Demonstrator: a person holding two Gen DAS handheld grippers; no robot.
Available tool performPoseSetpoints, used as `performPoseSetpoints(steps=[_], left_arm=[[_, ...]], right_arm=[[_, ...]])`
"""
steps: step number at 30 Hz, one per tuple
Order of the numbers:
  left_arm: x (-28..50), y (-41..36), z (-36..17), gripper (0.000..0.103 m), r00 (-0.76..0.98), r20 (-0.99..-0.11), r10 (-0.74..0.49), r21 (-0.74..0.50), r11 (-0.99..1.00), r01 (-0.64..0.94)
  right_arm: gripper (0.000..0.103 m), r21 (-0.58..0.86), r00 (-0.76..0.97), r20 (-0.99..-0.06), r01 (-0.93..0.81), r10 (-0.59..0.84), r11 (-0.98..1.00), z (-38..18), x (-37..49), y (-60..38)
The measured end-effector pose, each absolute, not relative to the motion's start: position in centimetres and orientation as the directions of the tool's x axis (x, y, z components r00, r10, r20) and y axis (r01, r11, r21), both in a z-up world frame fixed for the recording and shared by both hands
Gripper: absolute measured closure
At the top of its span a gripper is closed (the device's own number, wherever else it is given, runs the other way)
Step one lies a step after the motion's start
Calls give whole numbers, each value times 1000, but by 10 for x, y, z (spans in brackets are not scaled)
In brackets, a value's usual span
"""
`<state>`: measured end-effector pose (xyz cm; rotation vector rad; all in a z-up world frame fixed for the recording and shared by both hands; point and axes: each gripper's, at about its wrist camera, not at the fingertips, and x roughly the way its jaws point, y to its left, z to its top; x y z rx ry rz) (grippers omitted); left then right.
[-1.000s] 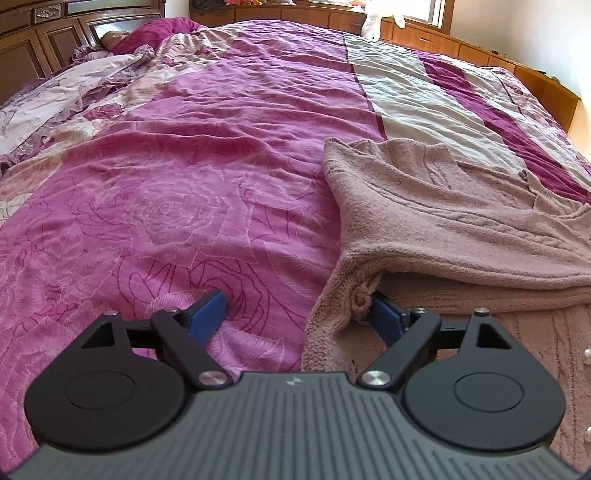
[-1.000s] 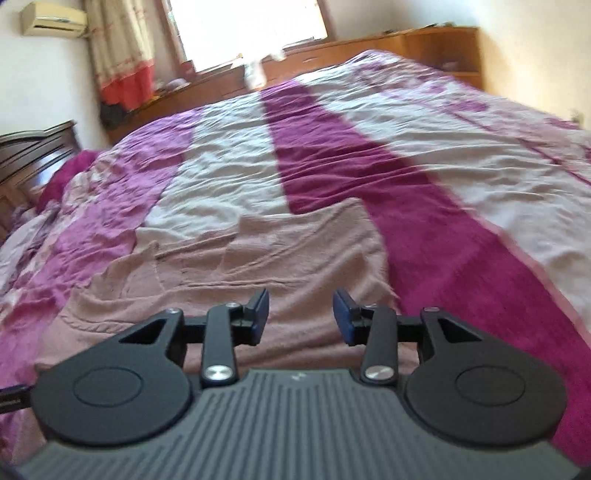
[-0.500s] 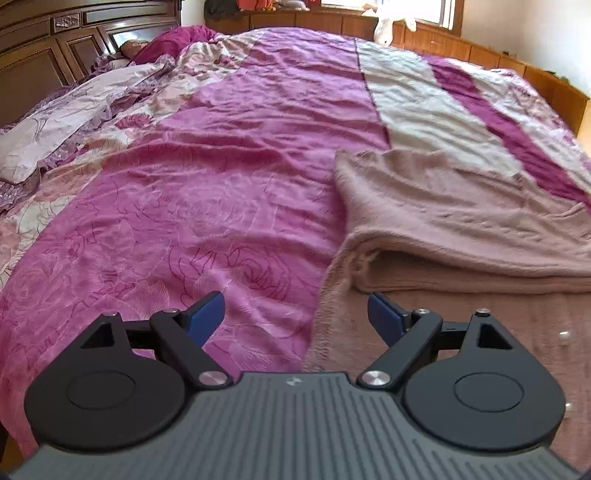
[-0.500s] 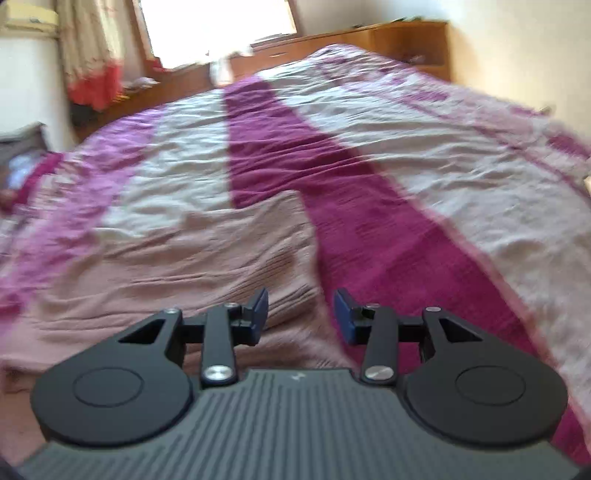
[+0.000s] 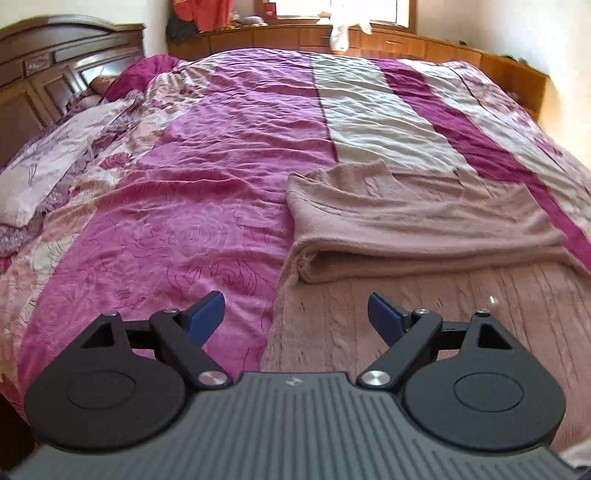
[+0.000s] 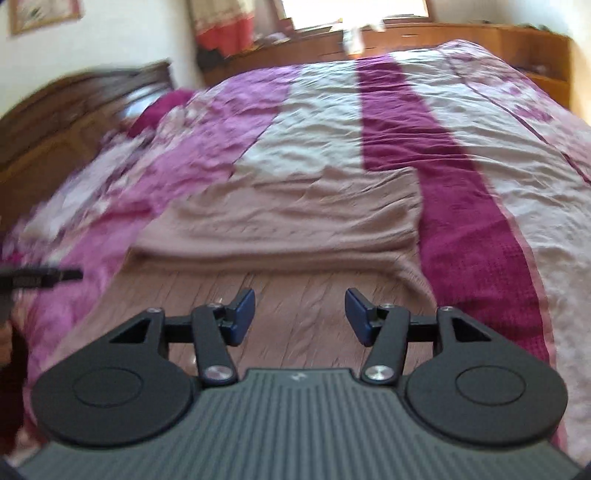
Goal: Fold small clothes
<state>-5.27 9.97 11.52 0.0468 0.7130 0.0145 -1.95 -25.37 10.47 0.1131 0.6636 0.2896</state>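
Sunlit bedroom with a wide bed and dark wooden furniture.
Ahead of the hand-held gripper (image 5: 295, 314) spreads a bed (image 5: 229, 147) under a pink, cream and magenta cover; a dark carved headboard (image 5: 55, 66) stands far left, low wooden cabinets (image 5: 388, 40) line the far wall beneath a bright window (image 5: 332, 7), beside a red curtain (image 5: 207, 14).

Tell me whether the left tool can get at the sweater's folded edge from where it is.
Probably yes: the left tool is open and empty, and the sweater's folded edge lies just ahead with nothing between them.
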Motion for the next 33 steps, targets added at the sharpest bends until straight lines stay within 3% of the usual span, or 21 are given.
performPoseSetpoints(steps=[9, 20, 27, 33], left_arm=[[-100, 80, 99, 14, 721, -693, 14, 147, 981, 123], [-139, 57, 87, 14, 626, -774, -98, 252, 859, 446], [-148, 51, 58, 13, 542, -839, -46, 323, 759, 565], [-136, 51, 39, 13, 571, -821, 12, 386, 749, 539]], right_arm=[[47, -9, 622, -720, -451, 307, 893, 88, -68, -209], [47, -160, 483, -841, -652, 244, 741, 62, -108, -180], [41, -257, 506, -845, -668, 173, 699, 46, -111, -172], [40, -288, 545, -824, -640, 156, 712, 39, -101, -167]])
